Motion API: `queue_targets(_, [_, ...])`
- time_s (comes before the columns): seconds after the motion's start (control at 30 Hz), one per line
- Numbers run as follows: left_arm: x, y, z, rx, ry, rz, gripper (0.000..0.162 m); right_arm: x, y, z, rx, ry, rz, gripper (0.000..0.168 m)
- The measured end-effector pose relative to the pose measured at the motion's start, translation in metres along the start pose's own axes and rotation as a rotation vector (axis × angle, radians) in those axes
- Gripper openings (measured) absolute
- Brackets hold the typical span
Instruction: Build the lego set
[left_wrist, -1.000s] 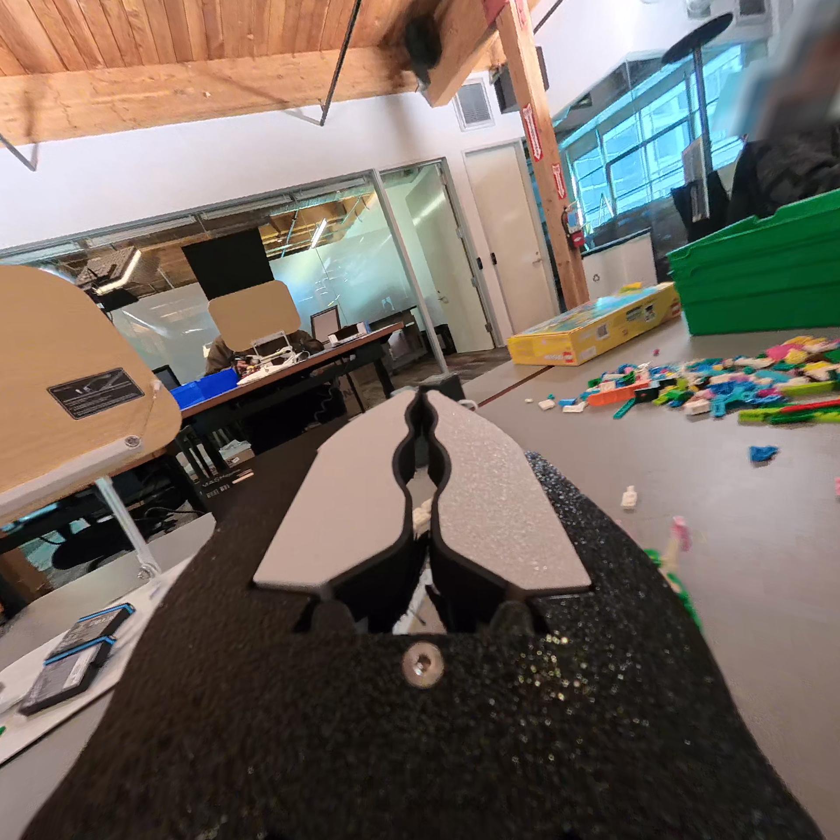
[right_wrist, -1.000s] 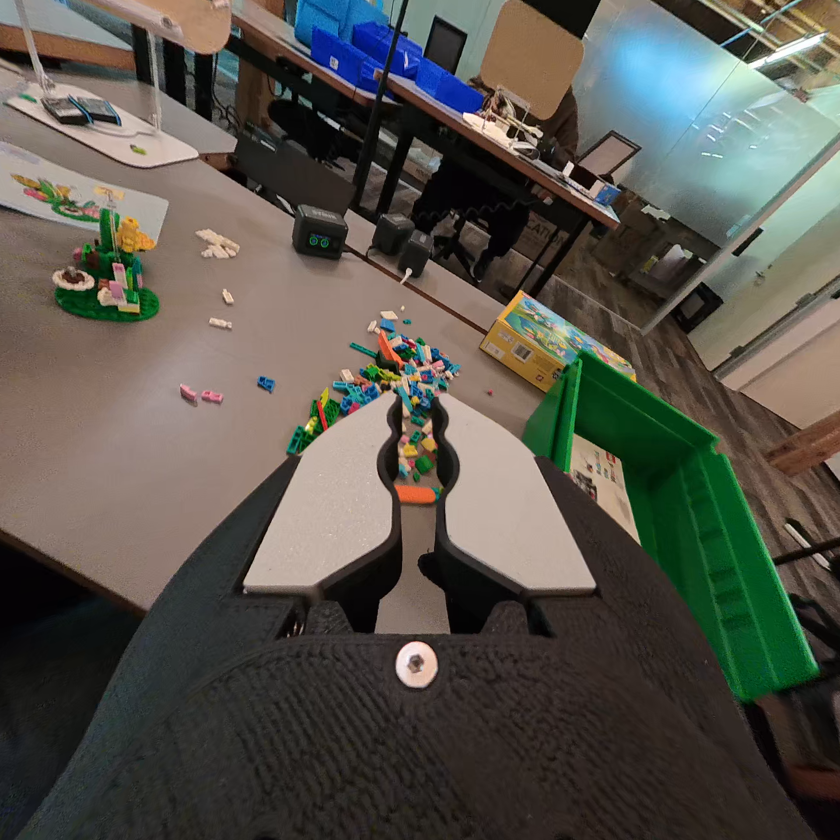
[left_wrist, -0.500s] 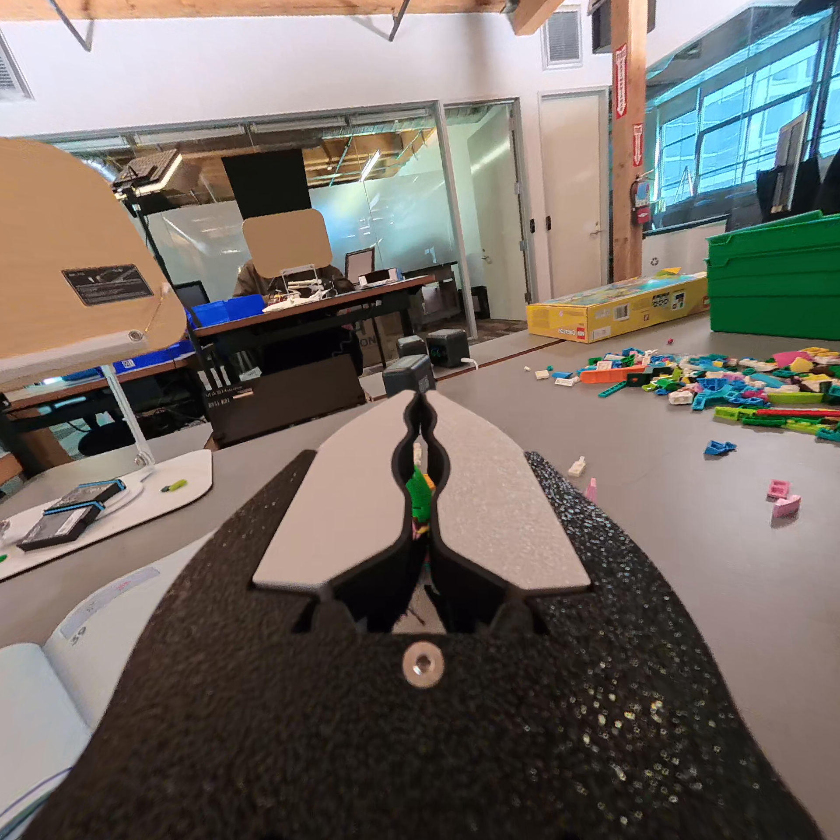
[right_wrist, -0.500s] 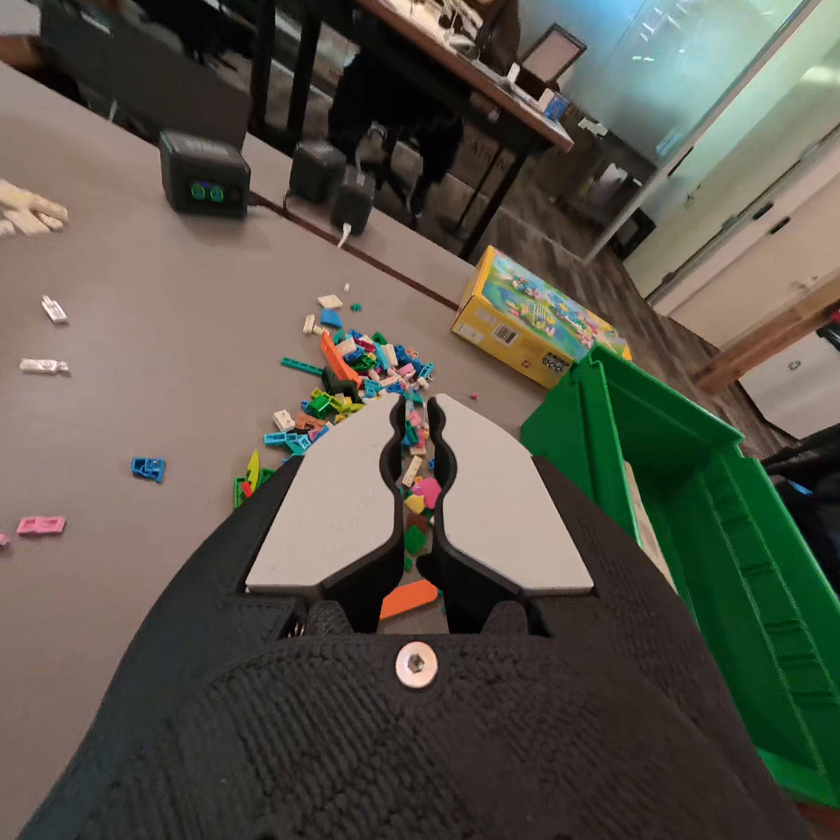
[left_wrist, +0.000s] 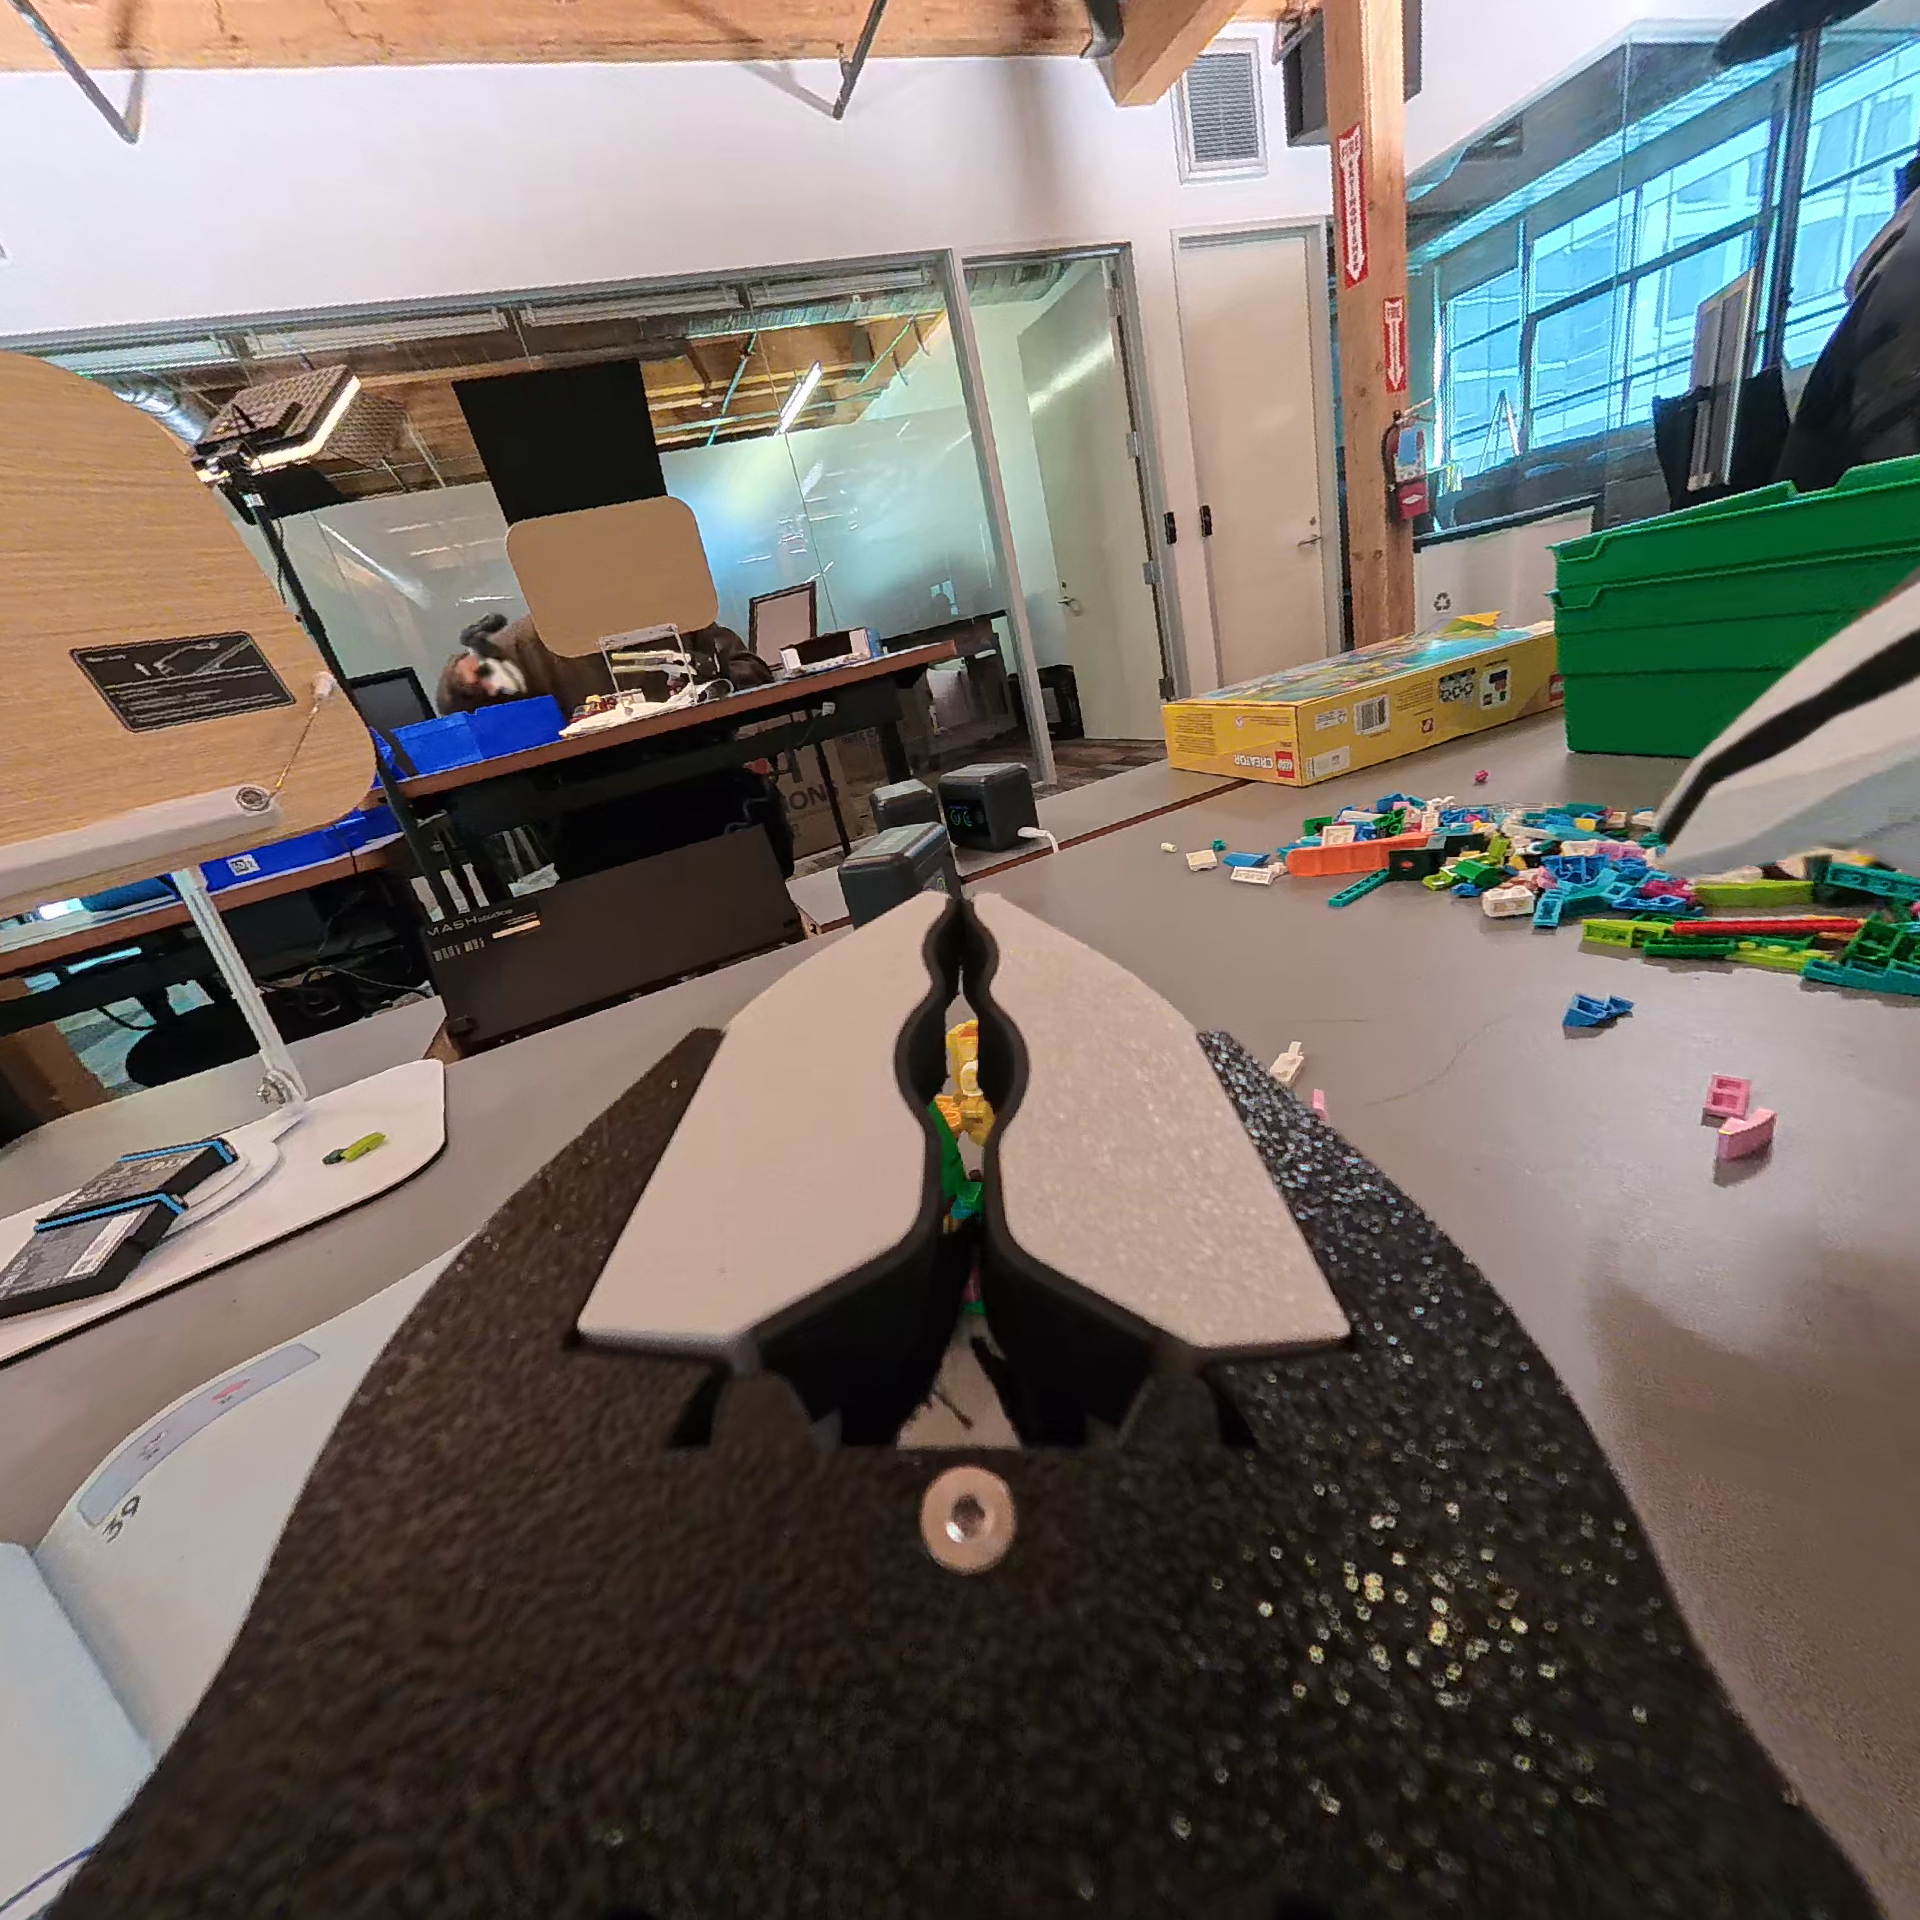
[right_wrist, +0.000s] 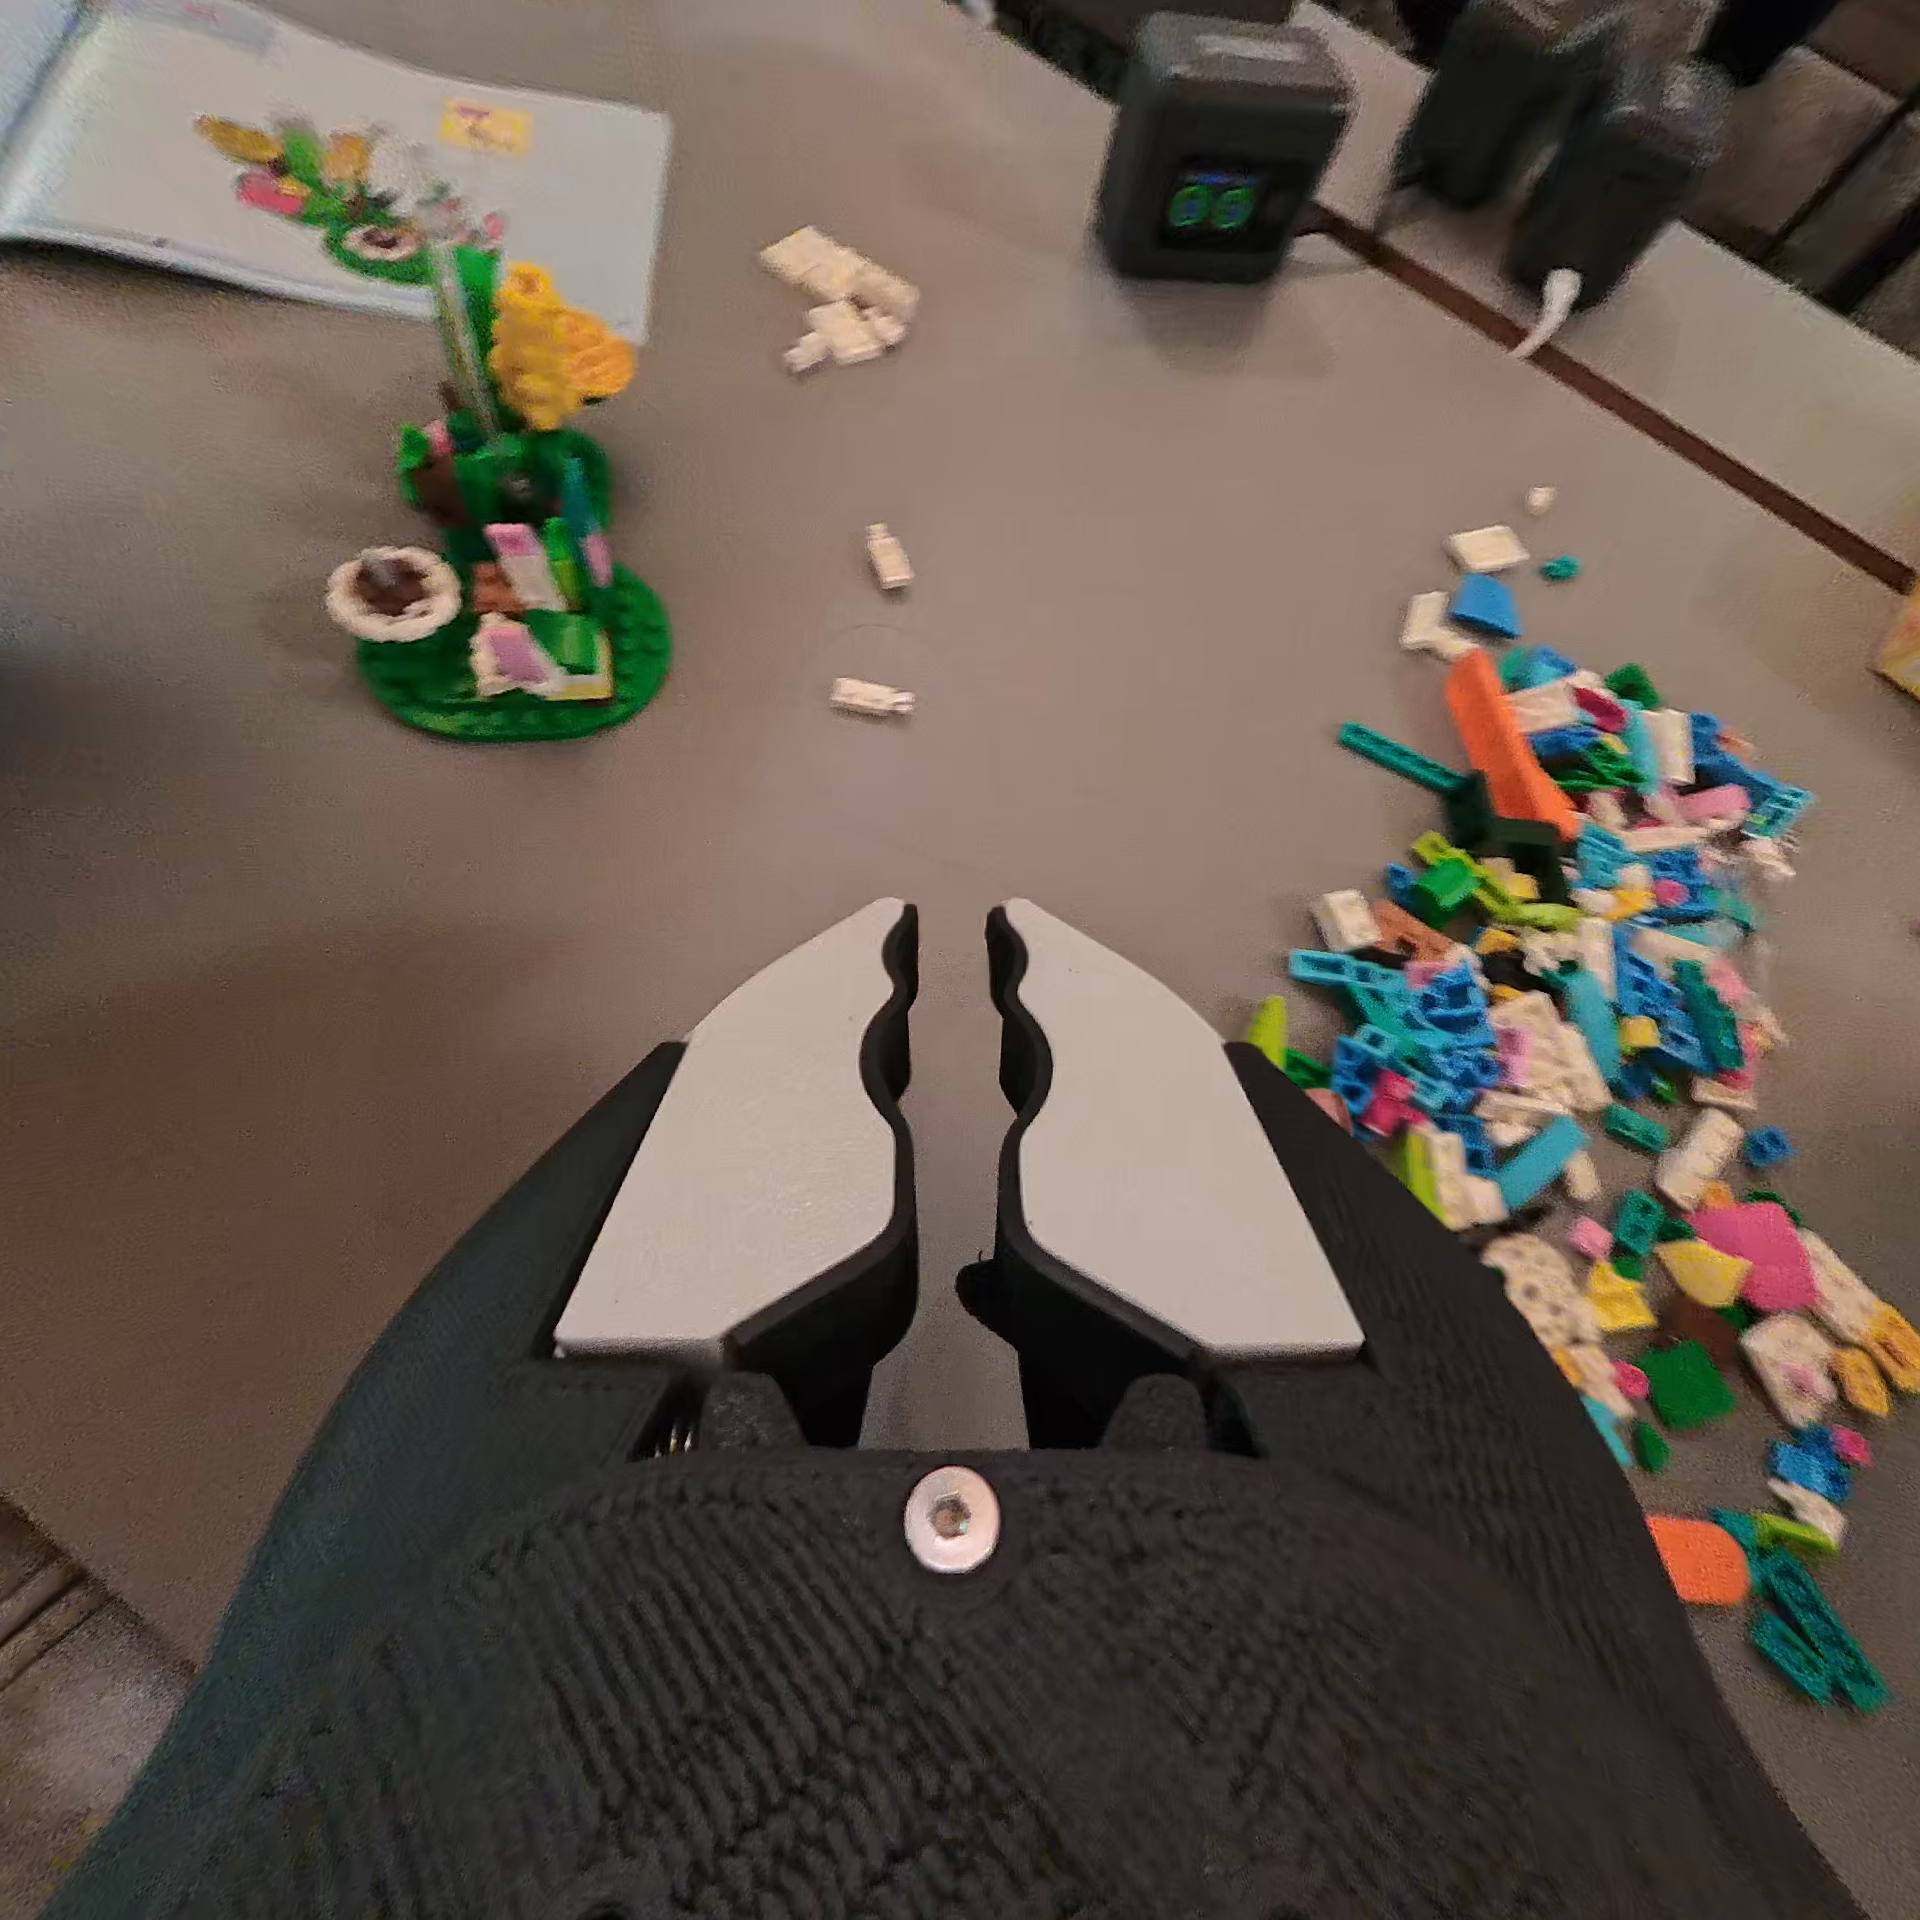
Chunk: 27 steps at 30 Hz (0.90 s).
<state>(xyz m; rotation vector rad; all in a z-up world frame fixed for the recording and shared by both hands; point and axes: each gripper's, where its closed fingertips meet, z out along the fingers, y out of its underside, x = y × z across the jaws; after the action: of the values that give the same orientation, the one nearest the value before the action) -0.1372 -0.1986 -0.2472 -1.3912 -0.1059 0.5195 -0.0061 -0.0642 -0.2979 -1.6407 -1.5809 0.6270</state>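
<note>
A part-built lego model (right_wrist: 509, 582) with a green round base, a green stem and a yellow flower stands on the grey table (right_wrist: 1091, 499). Through the slit of my left gripper (left_wrist: 961, 920) it shows just ahead (left_wrist: 961, 1091). The left gripper is shut and empty. My right gripper (right_wrist: 951, 920) hangs over bare table, right of the model and left of the loose brick pile (right_wrist: 1558, 1039). Its jaws stand a narrow gap apart with nothing between them. One of its fingers (left_wrist: 1787, 769) shows at the right edge of the left wrist view.
The instruction booklet (right_wrist: 312, 187) lies behind the model. Small white pieces (right_wrist: 842, 301) and black charger boxes (right_wrist: 1216, 145) sit farther back. Green bins (left_wrist: 1714, 623) and a yellow box (left_wrist: 1351, 717) stand beyond the pile. Pink pieces (left_wrist: 1735, 1112) lie loose. A white lamp base (left_wrist: 312, 1143) is at the left. The grippers' ends are close to 20 cm from one another.
My right gripper has swung left, off the brick pile and the green bin, to bare table near the model. My left gripper has levelled out, and the model now shows through its slit.
</note>
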Motion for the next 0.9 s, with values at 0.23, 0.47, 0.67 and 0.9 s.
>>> queue_targets(0.23, [0.005, 0.002, 0.003, -0.005, 0.034, 0.004, 0.0, -0.039, 0.012, 0.012, -0.103, -0.054, -0.144, 0.008])
queue_targets(0.47, [0.008, 0.004, 0.006, -0.009, 0.058, 0.024, 0.0, -0.038, 0.019, 0.018, -0.134, -0.049, -0.164, 0.008])
queue_targets(0.67, [0.009, 0.003, 0.005, -0.007, 0.066, 0.022, 0.0, -0.035, 0.019, 0.017, -0.134, -0.039, -0.167, 0.008])
queue_targets(0.9, [0.011, 0.003, 0.005, -0.008, 0.073, 0.027, 0.0, -0.031, 0.019, 0.014, -0.14, -0.015, -0.186, 0.008])
